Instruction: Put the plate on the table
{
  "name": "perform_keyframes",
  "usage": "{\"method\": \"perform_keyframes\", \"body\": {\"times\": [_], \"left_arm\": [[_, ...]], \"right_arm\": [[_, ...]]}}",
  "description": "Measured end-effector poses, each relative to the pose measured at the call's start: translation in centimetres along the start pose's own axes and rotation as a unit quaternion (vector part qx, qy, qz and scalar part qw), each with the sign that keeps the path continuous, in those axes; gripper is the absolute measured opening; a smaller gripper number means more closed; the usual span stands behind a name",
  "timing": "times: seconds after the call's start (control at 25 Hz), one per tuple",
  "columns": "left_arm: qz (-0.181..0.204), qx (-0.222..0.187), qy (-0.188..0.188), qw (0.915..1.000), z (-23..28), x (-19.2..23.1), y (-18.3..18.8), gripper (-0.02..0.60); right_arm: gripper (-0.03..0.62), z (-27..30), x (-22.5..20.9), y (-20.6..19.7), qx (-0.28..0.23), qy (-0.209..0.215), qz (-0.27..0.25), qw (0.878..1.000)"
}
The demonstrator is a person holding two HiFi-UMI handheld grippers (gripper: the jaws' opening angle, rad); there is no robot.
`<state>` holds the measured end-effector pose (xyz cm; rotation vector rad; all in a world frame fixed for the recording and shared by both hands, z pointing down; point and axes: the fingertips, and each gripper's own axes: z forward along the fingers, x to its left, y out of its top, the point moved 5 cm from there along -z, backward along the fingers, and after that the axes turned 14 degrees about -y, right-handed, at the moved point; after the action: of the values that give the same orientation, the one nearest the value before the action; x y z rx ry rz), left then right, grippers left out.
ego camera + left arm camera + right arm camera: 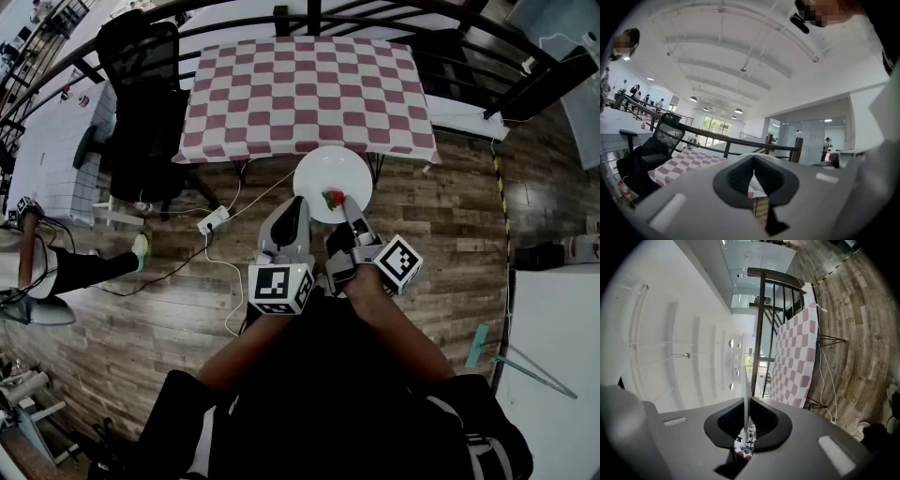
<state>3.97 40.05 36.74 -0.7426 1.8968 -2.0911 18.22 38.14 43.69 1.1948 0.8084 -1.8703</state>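
Note:
A white plate (330, 173) with a small red and green mark near its near rim hangs over the wooden floor, just short of the table (300, 94) with the pink-and-white checked cloth. My right gripper (345, 199) is shut on the plate's near edge. In the right gripper view the plate (746, 394) shows edge-on as a thin white line between the jaws of the right gripper (747, 427). My left gripper (292, 208) sits beside the plate's left edge, shut and holding nothing. In its own view the left gripper (753, 176) points towards the table (679, 161).
A black office chair (141, 103) stands at the table's left side. A black railing (375, 19) runs behind the table. A power strip with cables (214, 220) lies on the floor. A white tiled counter (47, 150) and a person's leg (75, 267) are at the left.

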Motion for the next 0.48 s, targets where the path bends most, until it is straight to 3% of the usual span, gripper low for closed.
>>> {"method": "perform_keyframes", "body": {"times": [0.48], "left_arm": [[0.001,0.0,0.021,0.9998,-1.9,0.9,-0.6,0.008]], "right_arm": [[0.021,-1.3,-0.5,0.4,-0.007,0.018,-0.02,1.0]]}}
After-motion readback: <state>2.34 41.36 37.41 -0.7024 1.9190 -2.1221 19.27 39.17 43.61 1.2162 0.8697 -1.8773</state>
